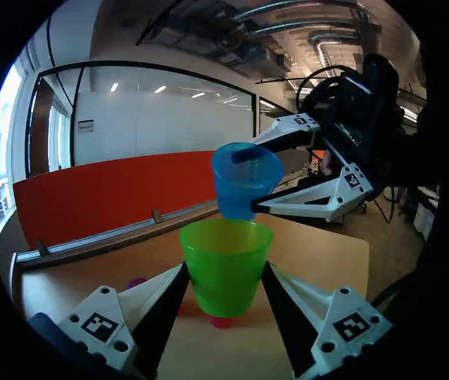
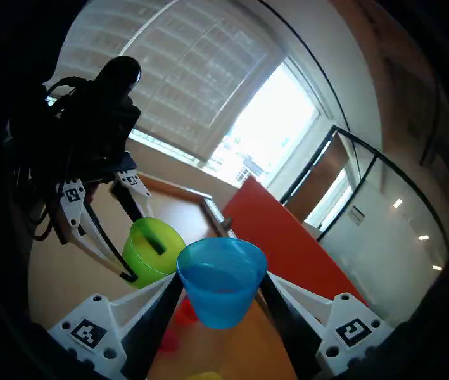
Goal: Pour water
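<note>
Left gripper [image 1: 225, 271]: jaws clamped on green cup [image 1: 226, 263], one finger pressing each side below rim; cup upright. Right gripper [image 2: 221, 286]: jaws clamped on blue cup [image 2: 221, 292], finger on each side; liquid seems visible inside, hard to tell. In left gripper view, blue cup sits just above and behind green cup's rim, leaning slightly. Both cups appear raised off wooden table [image 1: 325, 253]. Small red object [image 1: 221, 322] on table beneath green cup. Red partition [image 1: 110, 190] beyond table's far edge.
</note>
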